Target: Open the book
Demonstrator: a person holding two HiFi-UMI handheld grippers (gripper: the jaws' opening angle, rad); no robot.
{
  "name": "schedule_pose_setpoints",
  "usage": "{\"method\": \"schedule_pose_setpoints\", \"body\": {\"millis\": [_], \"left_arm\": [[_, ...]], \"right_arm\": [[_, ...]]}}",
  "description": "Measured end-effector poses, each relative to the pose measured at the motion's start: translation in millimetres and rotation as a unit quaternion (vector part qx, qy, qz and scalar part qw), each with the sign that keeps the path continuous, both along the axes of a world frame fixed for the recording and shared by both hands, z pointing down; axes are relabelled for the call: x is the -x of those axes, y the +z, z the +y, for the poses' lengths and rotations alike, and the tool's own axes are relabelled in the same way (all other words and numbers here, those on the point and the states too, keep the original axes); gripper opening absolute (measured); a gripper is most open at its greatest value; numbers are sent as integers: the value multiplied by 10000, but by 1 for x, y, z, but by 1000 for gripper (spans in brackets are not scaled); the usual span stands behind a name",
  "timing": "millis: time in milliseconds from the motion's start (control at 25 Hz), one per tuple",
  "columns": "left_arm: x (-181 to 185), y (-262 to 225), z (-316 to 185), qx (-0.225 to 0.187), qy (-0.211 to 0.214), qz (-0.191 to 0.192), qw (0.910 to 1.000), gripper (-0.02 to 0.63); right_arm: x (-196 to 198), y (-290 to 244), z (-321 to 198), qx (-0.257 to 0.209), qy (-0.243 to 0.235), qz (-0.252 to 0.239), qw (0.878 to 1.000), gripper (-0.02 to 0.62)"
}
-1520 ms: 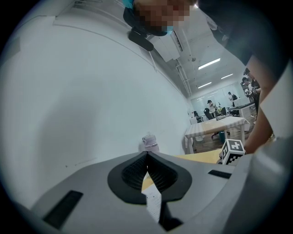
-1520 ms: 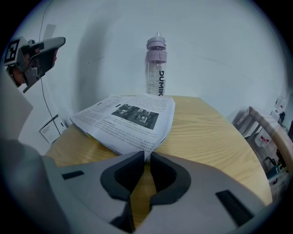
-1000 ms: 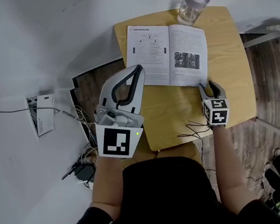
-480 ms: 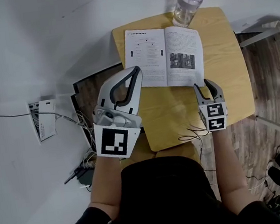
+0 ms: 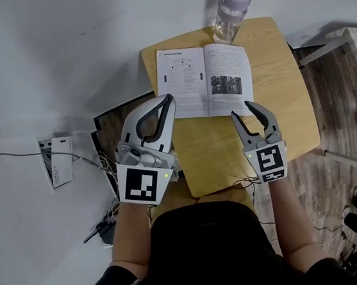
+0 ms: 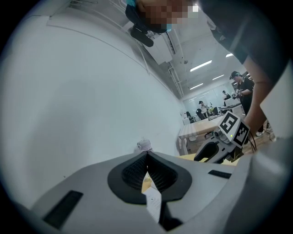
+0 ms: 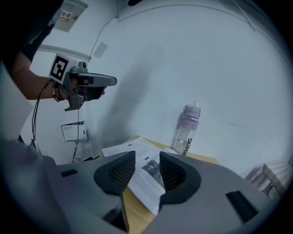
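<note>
The book (image 5: 204,80) lies open at the table's (image 5: 278,113) far edge. Left gripper (image 5: 168,100) fingers are together, right gripper (image 5: 242,111) fingers apart, both empty. I judge it enough to keep both clear of the pages.

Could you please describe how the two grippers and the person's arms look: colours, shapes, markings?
The left gripper and the right gripper have light grey bodies and curved jaws lined with black ribbed pads. Each carries a white cube with black square markers and a small green light. A thin dark cable hangs from the left one. The person wears a black top; the forearms are bare.
</note>
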State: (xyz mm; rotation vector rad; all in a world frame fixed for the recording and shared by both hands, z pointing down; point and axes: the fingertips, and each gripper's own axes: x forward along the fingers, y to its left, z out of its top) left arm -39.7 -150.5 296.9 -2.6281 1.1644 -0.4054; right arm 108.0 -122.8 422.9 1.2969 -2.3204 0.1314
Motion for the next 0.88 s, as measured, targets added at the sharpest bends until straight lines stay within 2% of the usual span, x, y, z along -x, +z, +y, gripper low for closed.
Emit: {"method": "schedule_pose_setpoints", "body": {"millis": [280,520,880], "left_arm": [[-1,-15,1,-162,83,31,9998,11],[0,-29,2,-264,98,35,9996,11],[0,-51,12,-403,228,101,9989,11]], "right_arm": [[20,-64,-6,-667,-421,-104,9968,176],[41,-114,-1,-1168,-897,-237,9888,176],[53,-165,9,-1697,-1145,-496,9776,176]]}}
